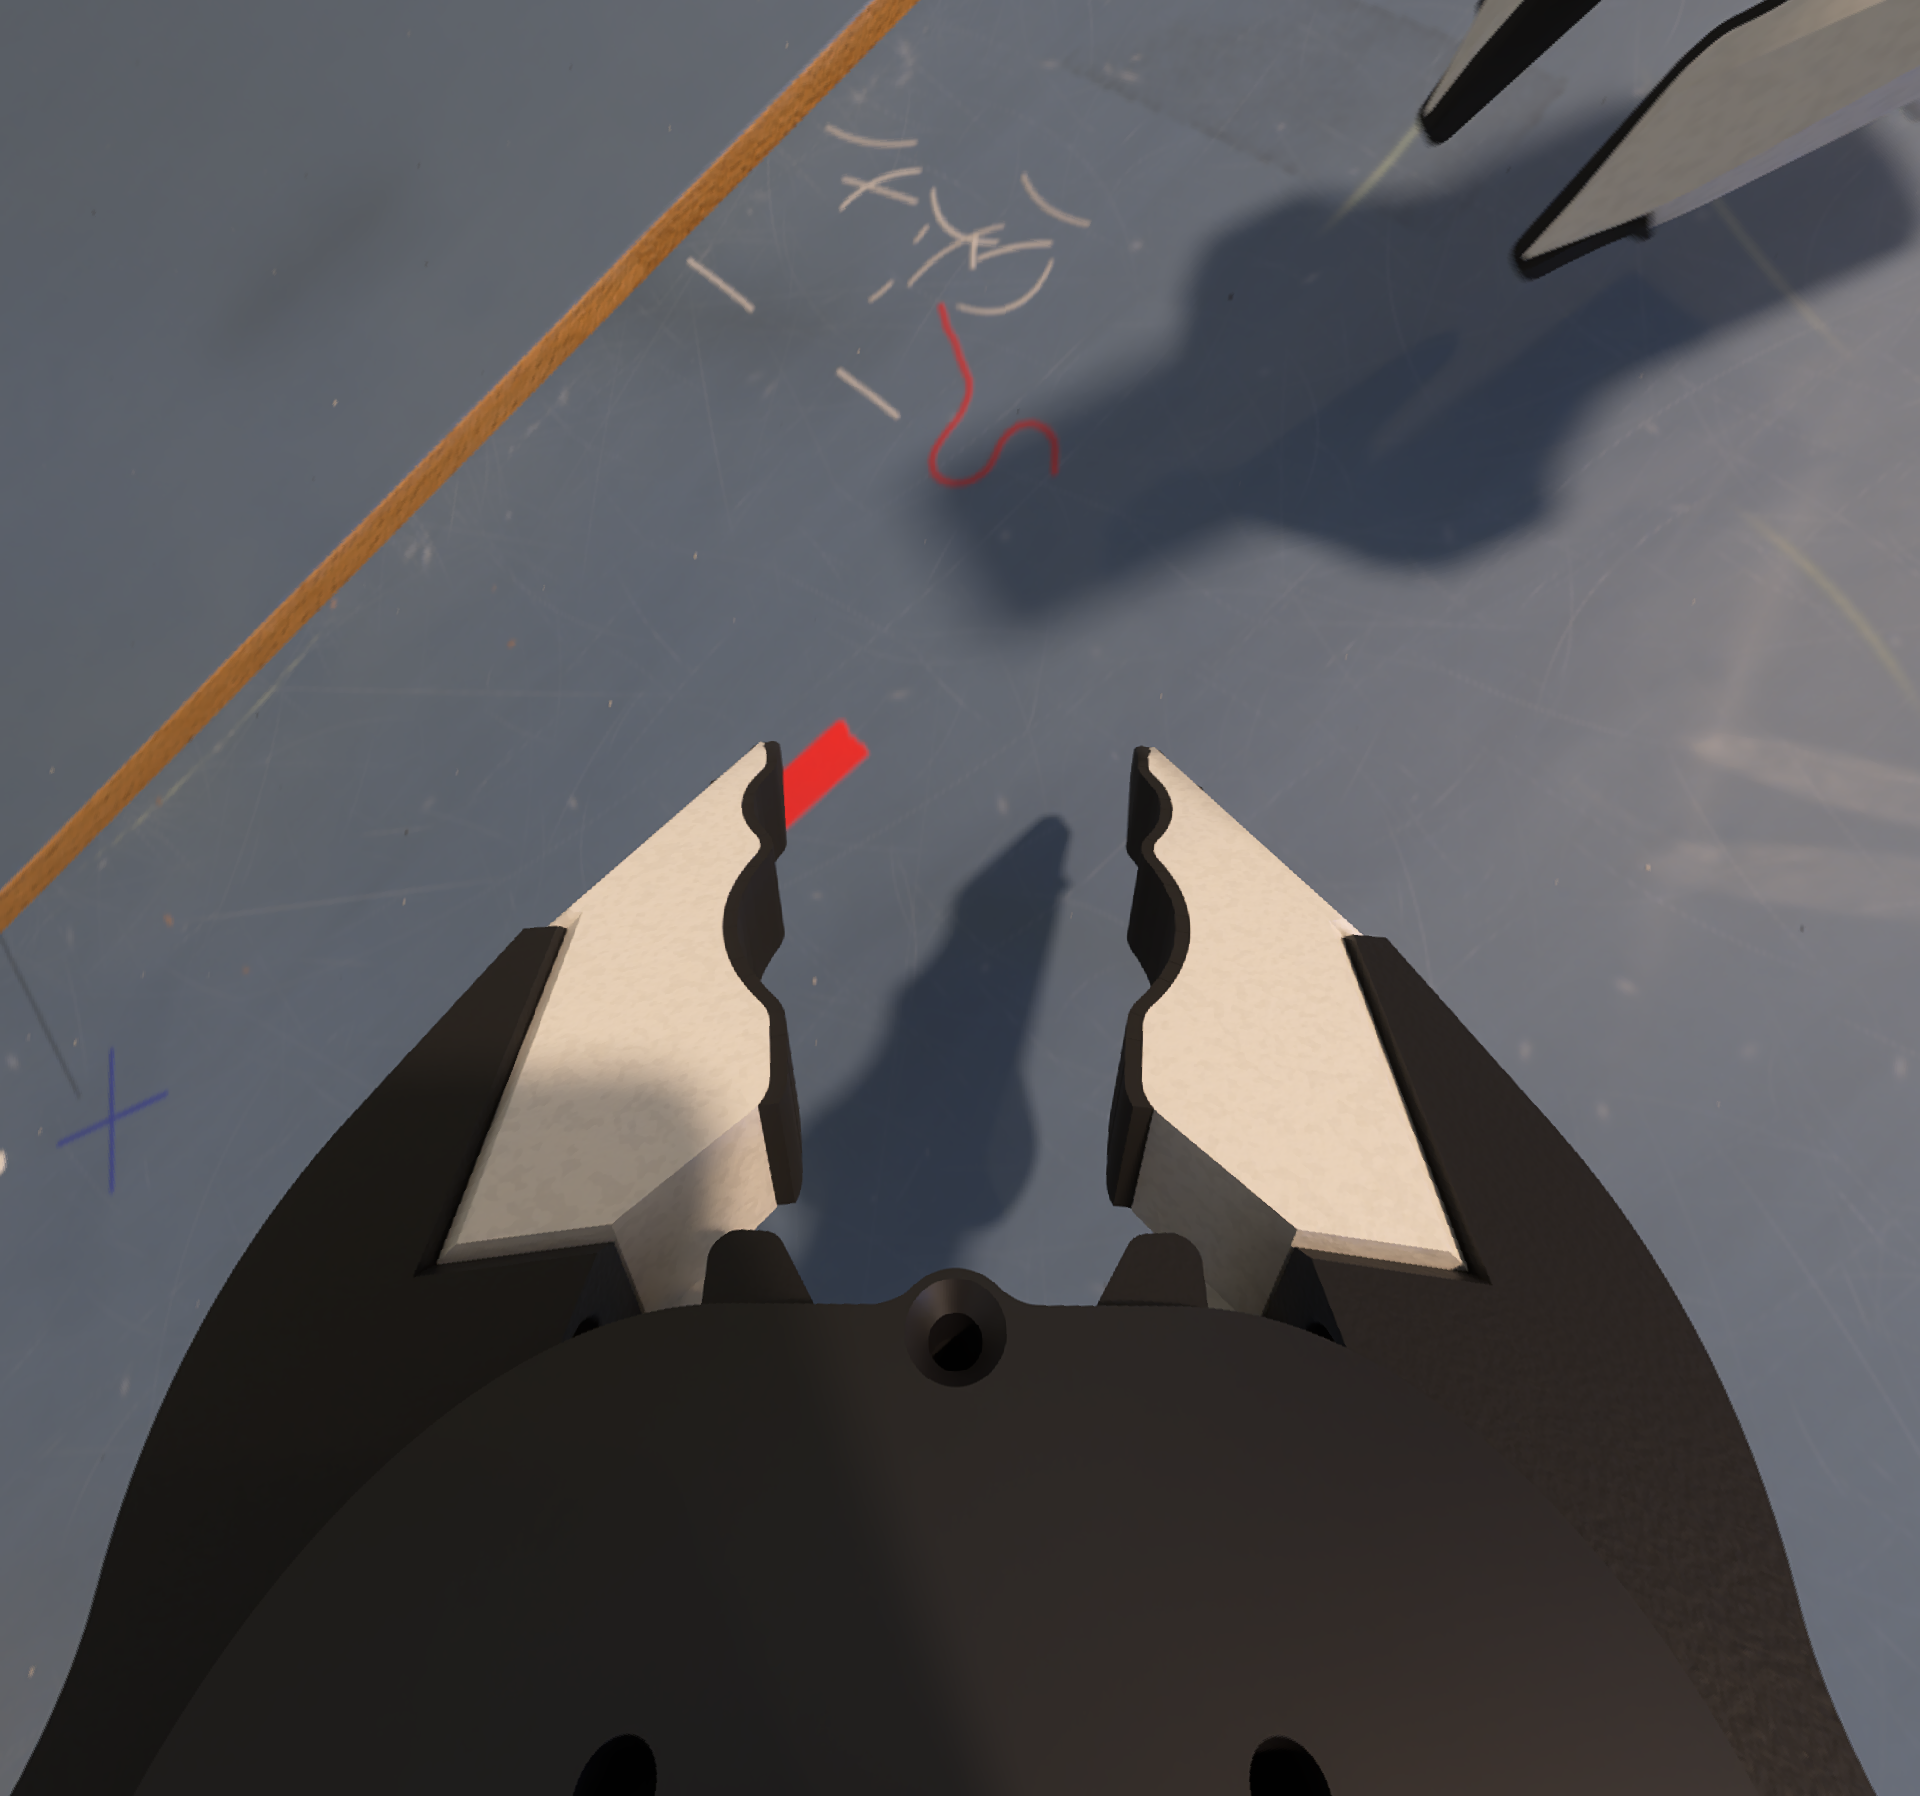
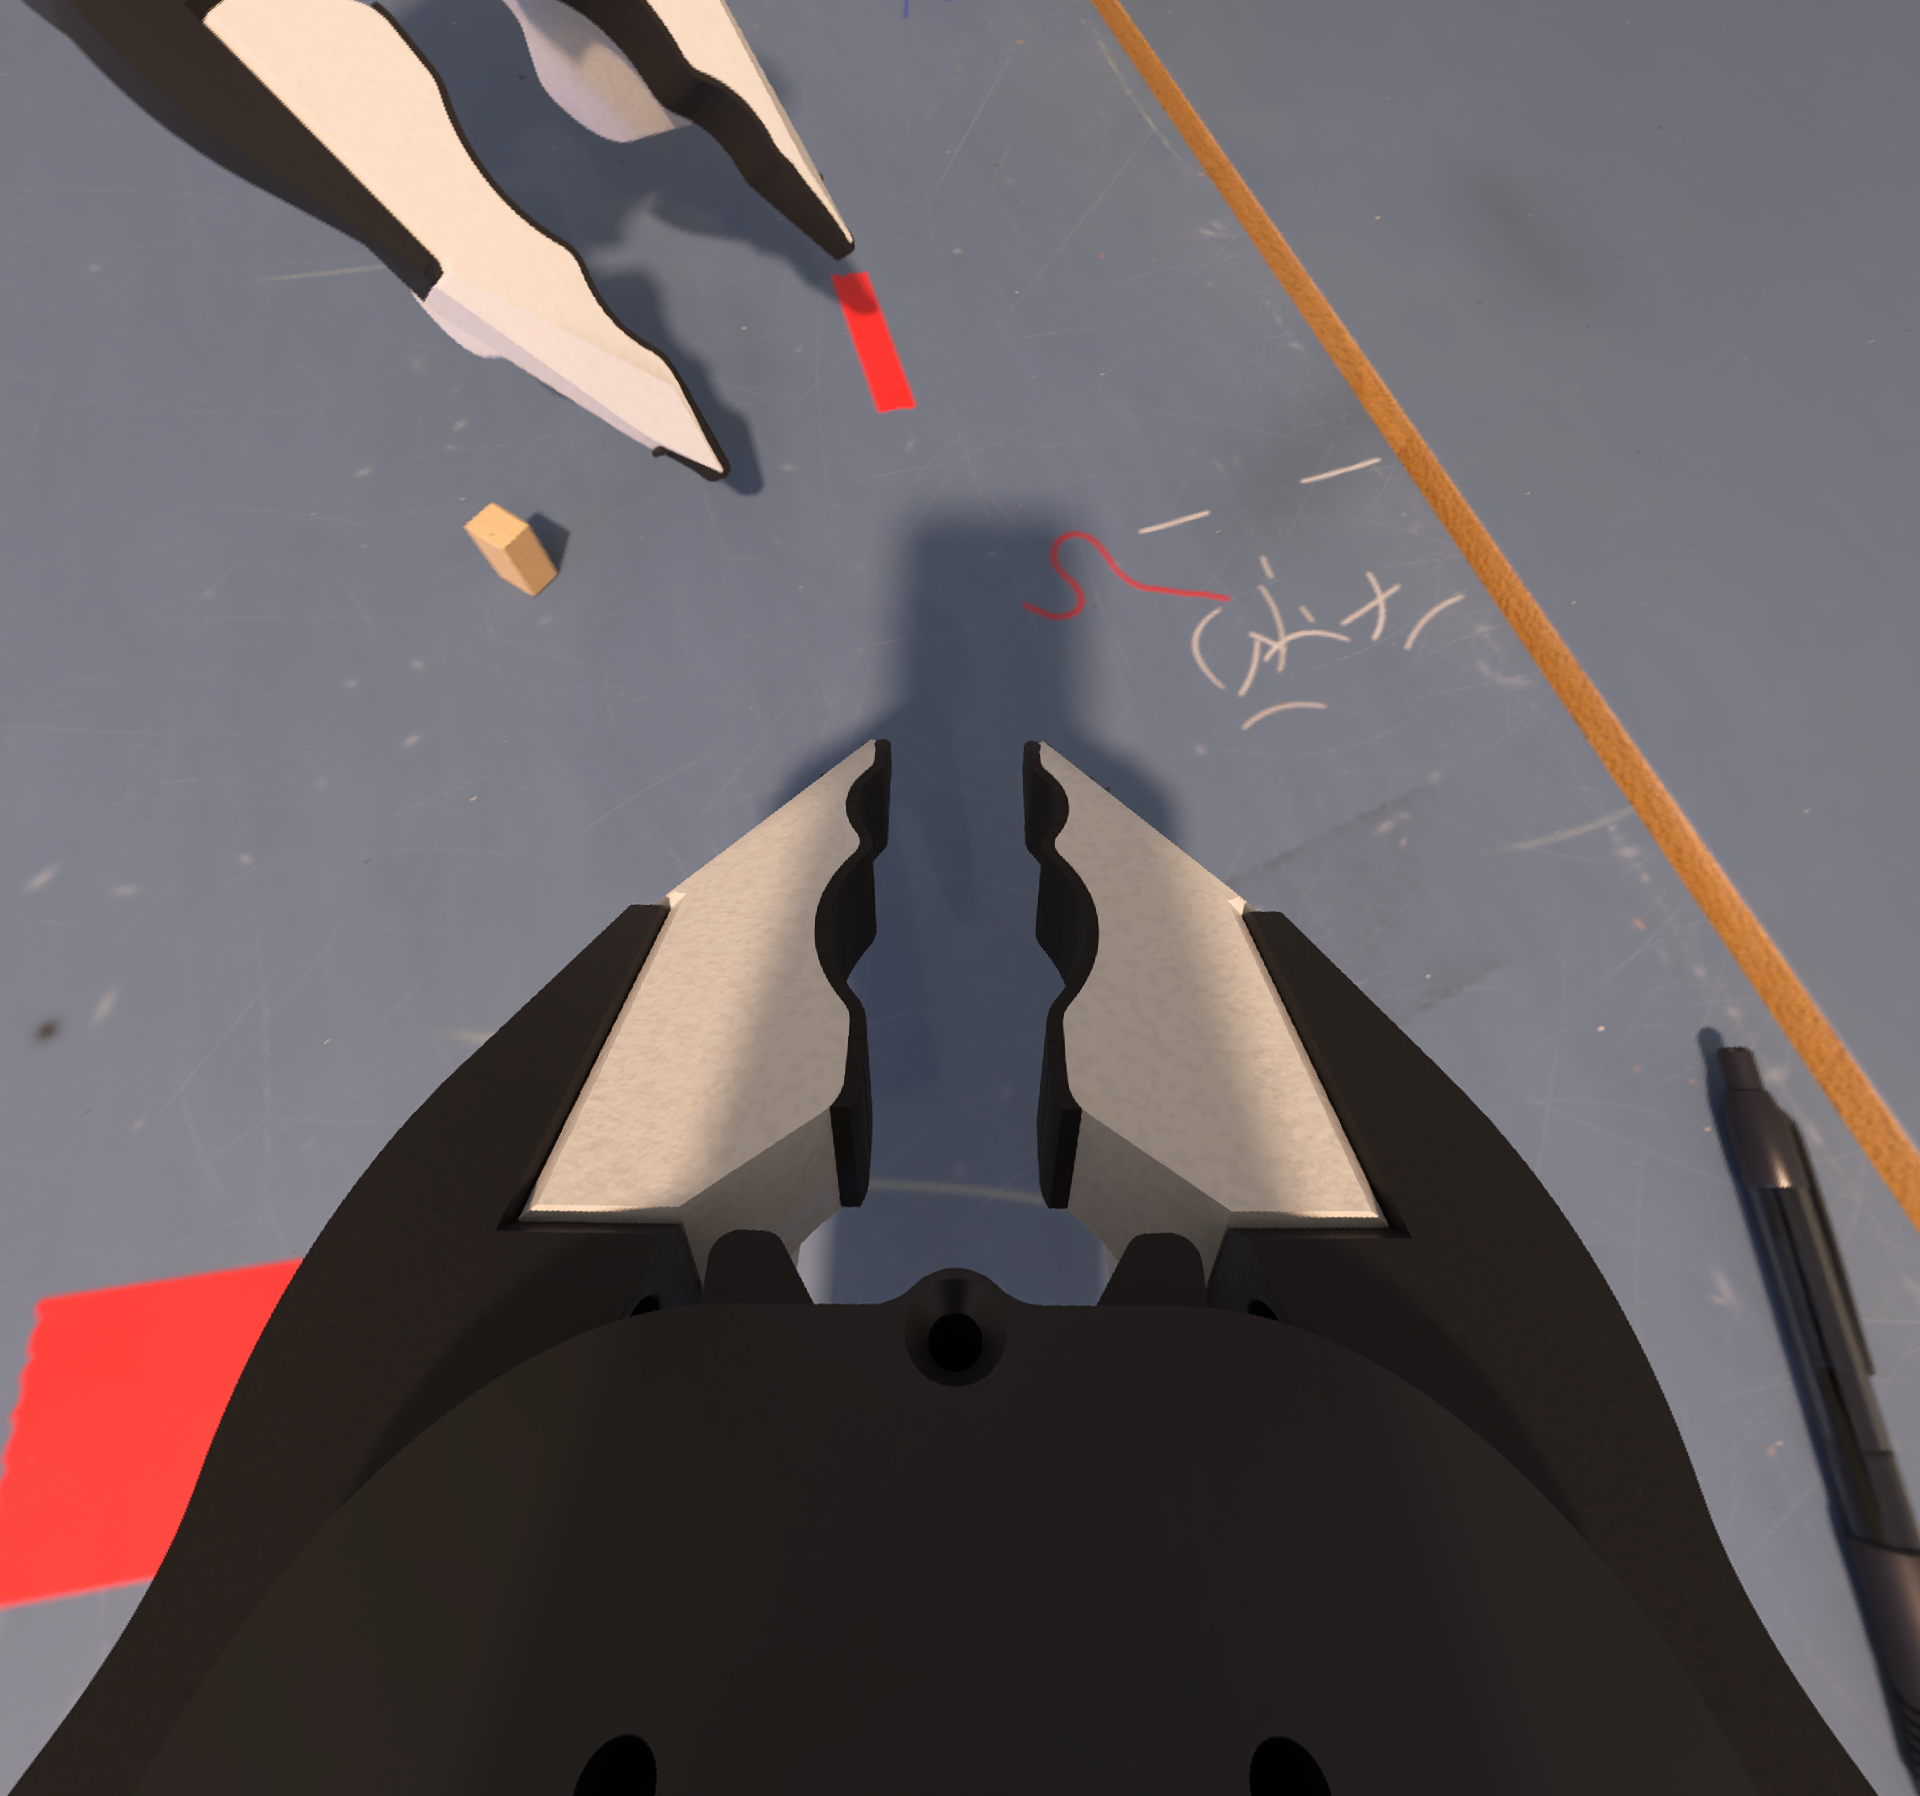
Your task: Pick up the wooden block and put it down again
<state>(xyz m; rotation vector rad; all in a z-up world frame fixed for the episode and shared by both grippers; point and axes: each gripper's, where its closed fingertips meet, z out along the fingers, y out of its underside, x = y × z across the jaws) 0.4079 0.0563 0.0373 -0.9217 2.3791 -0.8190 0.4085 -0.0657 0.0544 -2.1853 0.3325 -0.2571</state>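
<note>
Both grippers are empty at this moment. Left gripper (image 1: 956,759) hangs over the grey table (image 1: 1351,811) with its fingers spread wide and nothing between them; one fingertip partly covers the short red tape strip (image 2: 873,340). Right gripper (image 2: 956,749) has only a narrow gap between its fingers, but also there nothing is held, only its own shadow on the table.

Wooden block (image 2: 511,548) lies flat on the table, free, with a small shadow next to it. Seen from the right wrist view, it is near the lower fingertip of the left gripper, not touching it, and to the left and a little below the red tape strip. From the left wrist view the block is not visible at all.

So I cannot tell from these pictures if the lifting is already finished or not yet begun: the block rests on the table and no finger touches it. If it is not begun, all steps remain: approach, close, lift, set down.

Beside these, a black pen (image 2: 1808,1331) lies far right of the tape strip, close to the brown edge line (image 2: 1455,499).
</note>
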